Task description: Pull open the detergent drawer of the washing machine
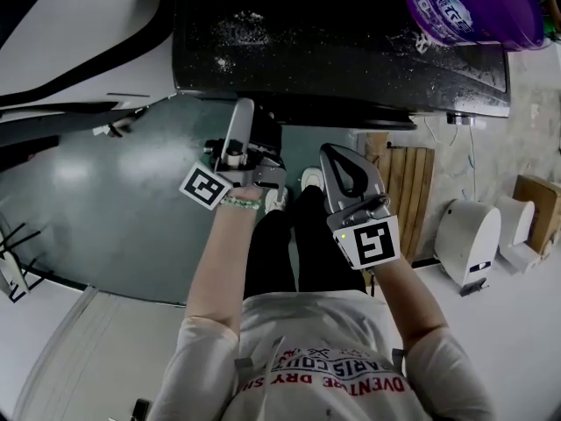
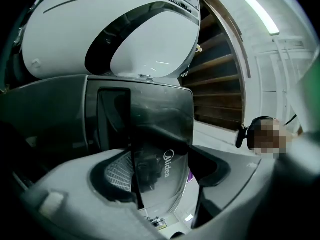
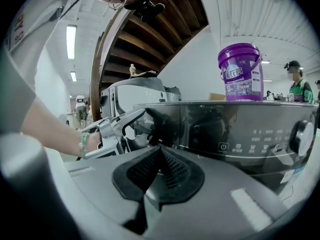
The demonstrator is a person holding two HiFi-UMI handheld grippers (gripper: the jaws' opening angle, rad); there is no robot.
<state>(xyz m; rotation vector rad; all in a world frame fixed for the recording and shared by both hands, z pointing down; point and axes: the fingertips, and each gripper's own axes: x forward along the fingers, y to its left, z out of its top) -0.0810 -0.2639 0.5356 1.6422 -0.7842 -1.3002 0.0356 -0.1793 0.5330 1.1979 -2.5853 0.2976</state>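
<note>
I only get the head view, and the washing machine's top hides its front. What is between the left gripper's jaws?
Observer: The left gripper has its jaws apart, with the glossy drawer front between them. They do not look clamped on it.
Operator: Is the right gripper holding anything?
Observer: No. Its own view shows the right gripper shut and empty, facing the control panel without touching it.

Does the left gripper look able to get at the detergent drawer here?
Probably yes. The left gripper is at the washing machine, jaws apart with the glossy drawer front between them, nothing else in the way; whether they press it is unclear.
</note>
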